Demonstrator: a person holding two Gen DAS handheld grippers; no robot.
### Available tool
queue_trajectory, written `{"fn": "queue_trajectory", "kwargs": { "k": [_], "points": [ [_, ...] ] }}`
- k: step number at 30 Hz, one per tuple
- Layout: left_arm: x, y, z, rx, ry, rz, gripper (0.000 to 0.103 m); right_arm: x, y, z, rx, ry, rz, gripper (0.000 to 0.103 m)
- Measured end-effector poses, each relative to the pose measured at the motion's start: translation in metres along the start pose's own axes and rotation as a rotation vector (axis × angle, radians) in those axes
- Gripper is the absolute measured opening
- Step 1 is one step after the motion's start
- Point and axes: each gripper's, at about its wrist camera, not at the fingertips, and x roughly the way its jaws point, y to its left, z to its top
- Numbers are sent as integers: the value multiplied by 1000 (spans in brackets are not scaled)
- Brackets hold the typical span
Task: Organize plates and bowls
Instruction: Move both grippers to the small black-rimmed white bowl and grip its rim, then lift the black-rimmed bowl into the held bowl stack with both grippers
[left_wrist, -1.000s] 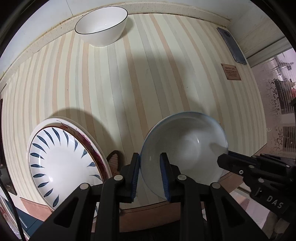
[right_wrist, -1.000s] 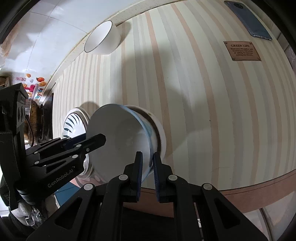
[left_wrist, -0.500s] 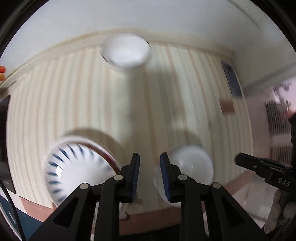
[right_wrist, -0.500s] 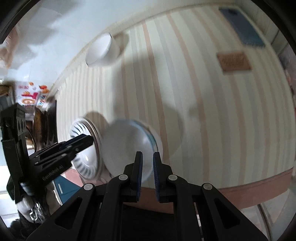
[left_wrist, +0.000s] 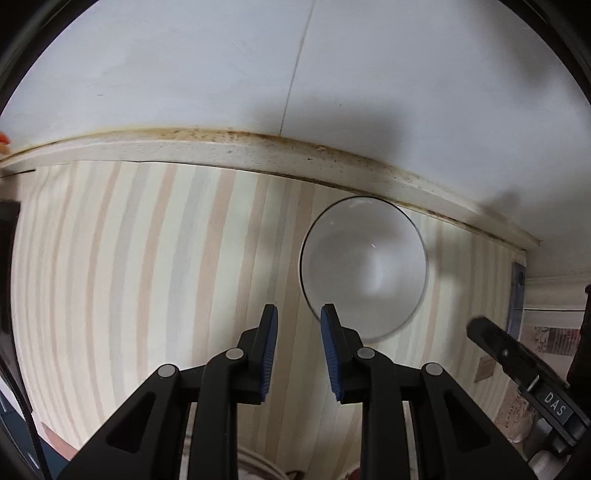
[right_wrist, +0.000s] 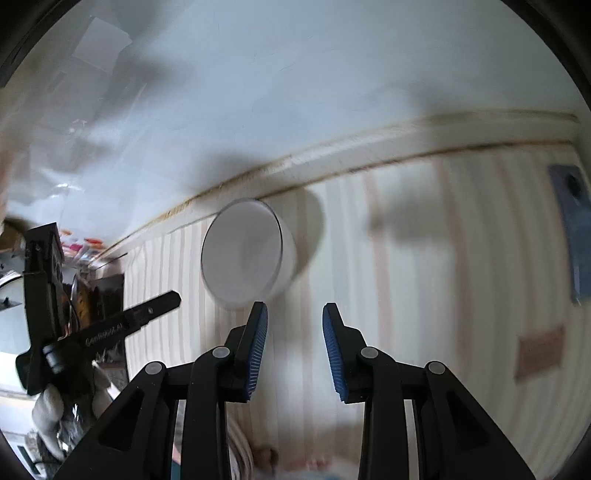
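Note:
A white bowl with a thin dark rim (left_wrist: 364, 267) stands on the striped counter near the back wall; it also shows in the right wrist view (right_wrist: 245, 254). My left gripper (left_wrist: 298, 332) is open and empty, just short of the bowl's near left rim. My right gripper (right_wrist: 294, 330) is open and empty, a little to the right of and short of the bowl. A sliver of a plate rim (left_wrist: 258, 461) shows at the bottom edge between the left fingers. The blue-rimmed bowl is out of view.
The white wall and stained backsplash strip (left_wrist: 258, 147) close off the counter behind the bowl. A blue phone (right_wrist: 572, 229) and a brown plaque (right_wrist: 541, 352) lie on the right. The other gripper shows at each view's side (left_wrist: 524, 373), (right_wrist: 103, 332).
Both grippers let go of the blue-rimmed bowl, which had been brought down beside the patterned plate, opened, and moved forward to the white bowl at the back. The plates and that bowl dropped out of view.

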Motion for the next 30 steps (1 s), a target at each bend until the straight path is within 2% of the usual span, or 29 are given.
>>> {"fn": "queue_trajectory", "kwargs": {
  "k": [5, 10, 14, 15, 16, 19, 30],
  "points": [
    [24, -3, 10, 16, 22, 26, 22, 40, 3, 26, 31, 21, -2, 34],
    [45, -7, 13, 25, 53, 29, 22, 70, 2, 36, 55, 65, -2, 34],
    [51, -12, 14, 35, 31, 8, 21, 90, 1, 41, 50, 97, -11, 34],
    [51, -12, 13, 36, 29, -2, 20, 94, 1, 42, 46, 101, -6, 32],
    [51, -13, 13, 33, 25, -10, 19, 97, 1, 42, 41, 101, -3, 26],
    [50, -11, 14, 32, 10, -14, 19, 104, 5, 42, 16, 89, 5, 13],
    [21, -13, -6, 62, -35, -18, 19, 92, 17, 31, -73, 68, -54, 12]
  ]
}}
